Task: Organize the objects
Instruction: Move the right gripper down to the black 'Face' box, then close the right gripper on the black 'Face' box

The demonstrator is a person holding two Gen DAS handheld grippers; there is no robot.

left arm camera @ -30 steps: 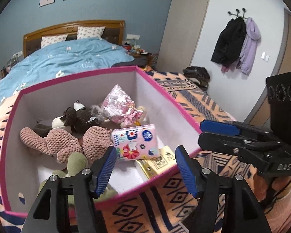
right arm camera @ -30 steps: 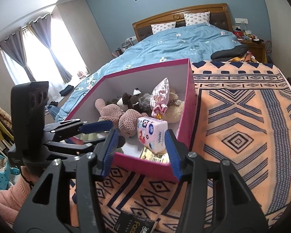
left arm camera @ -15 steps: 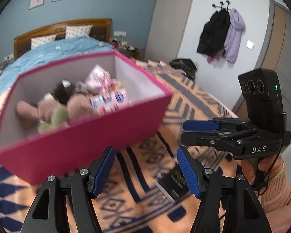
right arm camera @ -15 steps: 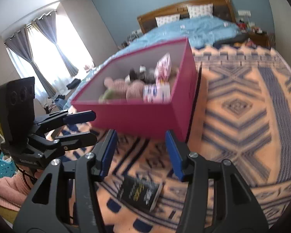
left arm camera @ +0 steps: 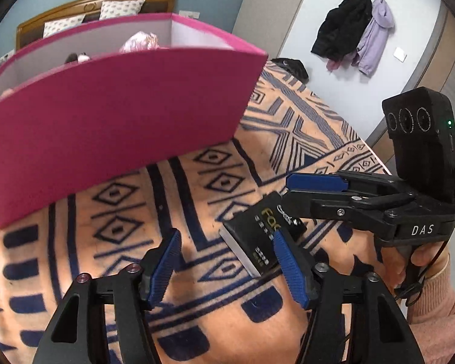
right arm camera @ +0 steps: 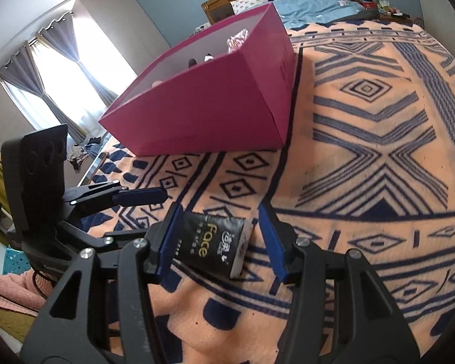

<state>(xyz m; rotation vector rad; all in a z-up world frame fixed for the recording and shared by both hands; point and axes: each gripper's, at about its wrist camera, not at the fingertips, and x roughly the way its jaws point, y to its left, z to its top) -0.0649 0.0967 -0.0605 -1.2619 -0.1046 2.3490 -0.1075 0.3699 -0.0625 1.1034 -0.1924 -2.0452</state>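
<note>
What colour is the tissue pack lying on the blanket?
Black, with yellow-green and white lettering; the tissue pack shows best in the right wrist view.

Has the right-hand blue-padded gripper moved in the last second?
Yes. The right gripper has dropped from above the pink storage box down towards the patterned blanket, and now straddles the black tissue pack, jaws open.

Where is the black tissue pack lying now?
In the right wrist view, the black tissue pack lies on the patterned blanket between the open right claw fingers, near the pink box.
</note>
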